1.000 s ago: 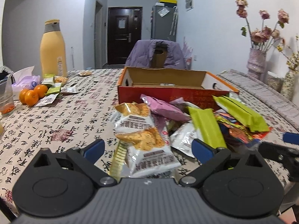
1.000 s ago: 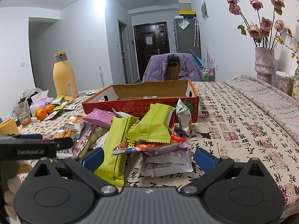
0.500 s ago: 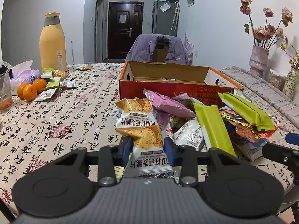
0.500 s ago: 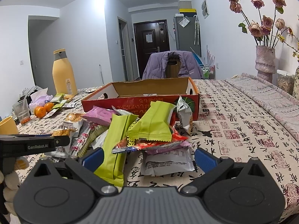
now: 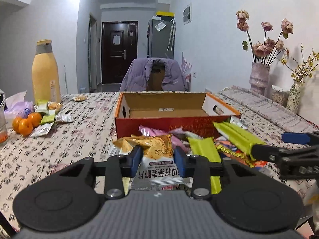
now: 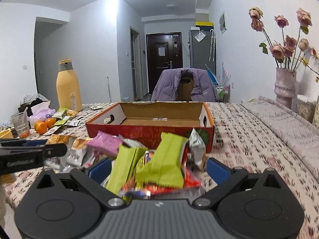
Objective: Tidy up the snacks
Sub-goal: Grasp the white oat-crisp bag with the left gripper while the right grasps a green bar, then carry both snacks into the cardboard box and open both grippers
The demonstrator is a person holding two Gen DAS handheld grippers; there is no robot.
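My left gripper (image 5: 157,156) is shut on a white-and-orange snack packet (image 5: 156,171) and holds it just above the table. Behind it lies a pile of snacks (image 5: 201,147): pink, green and red wrappers against the front wall of an open, empty red cardboard box (image 5: 175,124). In the right wrist view my right gripper (image 6: 158,168) hangs low over the same pile, its jaws wide and closing. Two green packets (image 6: 165,165) and a red wrapper lie between the fingers, and the pads do not press on them. The box (image 6: 149,133) stands just beyond.
At the left stand a tall yellow bottle (image 5: 45,73), oranges (image 5: 26,122), loose packets, a tissue bag and a plastic cup (image 6: 21,124). Vases of dried flowers (image 5: 259,75) and a folded quilt occupy the right. A chair with a purple jacket (image 5: 155,75) stands behind the table.
The left gripper shut on the white-and-orange packet and lifted it a little. The right gripper moved forward and up over the pile, and its jaws narrowed slightly.
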